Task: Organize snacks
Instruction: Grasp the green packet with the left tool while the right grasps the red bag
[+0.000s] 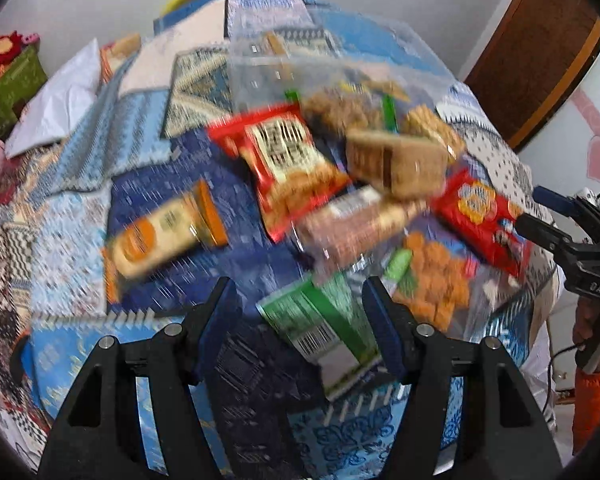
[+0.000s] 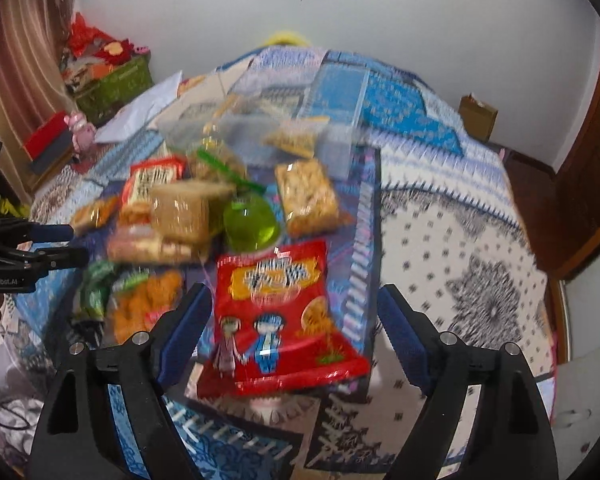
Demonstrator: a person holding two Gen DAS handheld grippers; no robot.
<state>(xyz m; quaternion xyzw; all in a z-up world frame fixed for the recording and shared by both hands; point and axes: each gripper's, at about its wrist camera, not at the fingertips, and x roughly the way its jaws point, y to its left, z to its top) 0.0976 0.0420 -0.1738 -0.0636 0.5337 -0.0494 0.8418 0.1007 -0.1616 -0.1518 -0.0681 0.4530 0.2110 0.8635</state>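
Several snack packets lie in a heap on a blue patterned cloth (image 1: 172, 364). My left gripper (image 1: 300, 304) is open and points down at a green packet (image 1: 320, 320); its right pad overlaps the packet's edge and its left pad stands apart. My right gripper (image 2: 294, 294) is open and straddles a red packet with cartoon figures (image 2: 284, 312), (image 1: 480, 224) that lies flat between the pads. Further back are a red packet with a white label (image 1: 284, 160), a tan cracker pack (image 1: 396, 160), a bag of orange puffs (image 1: 432, 280), a green jelly cup (image 2: 252, 220) and a clear plastic box (image 2: 236, 128). Both views are blurred.
A green crate (image 2: 116, 84) with red items stands at the back left beside a curtain. White paper (image 1: 60, 100) lies on the cloth's left side. A wooden door (image 1: 540, 48) is at the right, and a cardboard box (image 2: 478, 116) sits near the wall.
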